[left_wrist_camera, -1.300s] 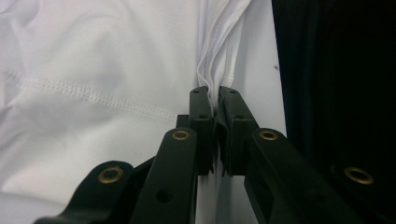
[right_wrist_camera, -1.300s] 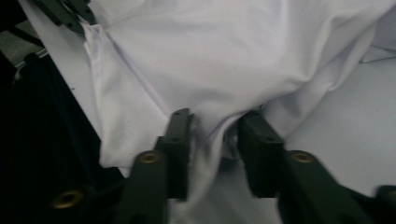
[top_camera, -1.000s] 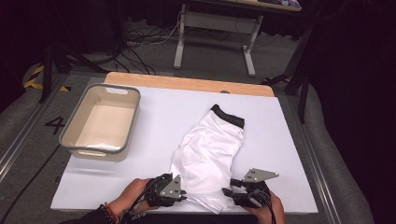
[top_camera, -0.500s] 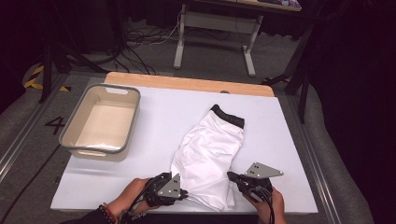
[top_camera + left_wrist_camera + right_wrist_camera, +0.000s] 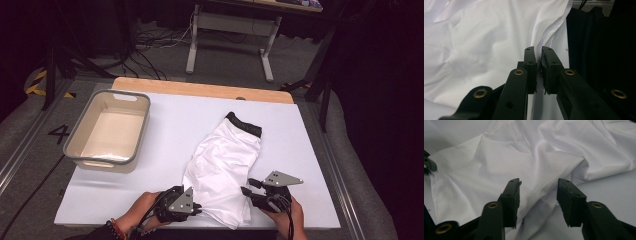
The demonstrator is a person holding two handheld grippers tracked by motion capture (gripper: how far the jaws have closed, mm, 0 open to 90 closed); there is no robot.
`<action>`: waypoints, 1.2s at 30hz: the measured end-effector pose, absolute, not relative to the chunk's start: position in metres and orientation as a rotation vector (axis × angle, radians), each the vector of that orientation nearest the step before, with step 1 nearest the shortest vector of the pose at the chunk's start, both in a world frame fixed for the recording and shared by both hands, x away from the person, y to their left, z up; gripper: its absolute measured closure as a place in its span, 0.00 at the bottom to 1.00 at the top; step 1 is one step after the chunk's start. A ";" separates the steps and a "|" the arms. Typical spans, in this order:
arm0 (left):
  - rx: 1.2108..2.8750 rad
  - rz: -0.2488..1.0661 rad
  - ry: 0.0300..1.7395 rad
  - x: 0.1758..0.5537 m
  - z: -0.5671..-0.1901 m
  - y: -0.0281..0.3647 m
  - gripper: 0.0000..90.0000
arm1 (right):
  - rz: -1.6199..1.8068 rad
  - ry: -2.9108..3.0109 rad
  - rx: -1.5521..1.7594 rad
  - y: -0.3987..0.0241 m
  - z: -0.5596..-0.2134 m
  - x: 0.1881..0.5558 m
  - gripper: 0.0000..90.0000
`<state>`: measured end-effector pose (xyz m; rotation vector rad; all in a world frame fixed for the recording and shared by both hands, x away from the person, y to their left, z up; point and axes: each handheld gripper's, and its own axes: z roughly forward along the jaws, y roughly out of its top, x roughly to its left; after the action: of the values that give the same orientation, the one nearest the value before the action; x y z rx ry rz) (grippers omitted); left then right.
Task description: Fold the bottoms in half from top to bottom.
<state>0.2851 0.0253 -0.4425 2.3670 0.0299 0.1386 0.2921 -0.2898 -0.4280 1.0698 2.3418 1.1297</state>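
From the high view, I've got a pair of white, silky-looking shorts with a black waistband (image 5: 223, 167) lying crumpled on the white table (image 5: 165, 125), waistband at the far end, leg hems at my edge. My left gripper (image 5: 192, 209) sits at the near left hem and my right gripper (image 5: 246, 192) at the near right hem. I'd say this is the grab-both-corners step before a fold or a lift. A grey plastic tub with a cream inside (image 5: 80, 159) sits well apart on the left, so nothing blocks the way. The far desk legs and floor cables are off the table, no concern.

Left gripper view: the jaws are clenched on a thin fold of the white fabric (image 5: 486, 37), which runs straight into the slit between them. That side looks sorted. The table's dark near edge is just to the right of the jaws.

Right gripper view: the jaws stand apart and have just been opening, with a ridge of the cloth (image 5: 544, 165) lying between them but not pinched. Next move, I reckon, is to nudge lower onto that hem and close. It's slippery stuff with bunched layers, so I could easily catch just the top one.
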 end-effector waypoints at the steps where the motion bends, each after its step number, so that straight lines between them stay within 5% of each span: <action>1: 2.367 0.139 0.030 0.285 -0.443 0.025 0.92 | 1.130 2.342 1.070 -0.290 -0.428 0.292 0.58; 5: 2.371 0.143 0.025 0.283 -0.445 0.023 0.91 | 1.131 2.364 1.111 -0.289 -0.437 0.298 0.57; 10: 2.370 0.154 0.044 0.285 -0.448 0.025 0.89 | 1.104 2.384 1.068 -0.282 -0.442 0.303 0.94; 12: 2.367 0.161 0.059 0.285 -0.448 0.026 0.90 | 1.122 2.375 1.051 -0.281 -0.440 0.304 0.99; 22: 2.289 0.174 0.050 0.285 -0.435 0.025 0.97 | 1.201 2.273 0.989 -0.291 -0.405 0.308 0.99; 28: 2.331 0.173 0.015 0.285 -0.441 0.016 0.98 | 1.130 2.307 1.025 -0.294 -0.418 0.318 0.94; 32: 2.296 0.212 0.080 0.289 -0.442 0.024 0.93 | 1.021 2.333 1.013 -0.292 -0.430 0.318 0.86; 36: 2.240 0.232 0.263 0.300 -0.443 0.037 0.70 | 0.994 2.317 1.046 -0.297 -0.439 0.320 0.64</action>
<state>0.2998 0.0371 -0.4435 2.2404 0.2634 0.2320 0.3197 -0.2971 -0.4392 1.0456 2.3167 0.9939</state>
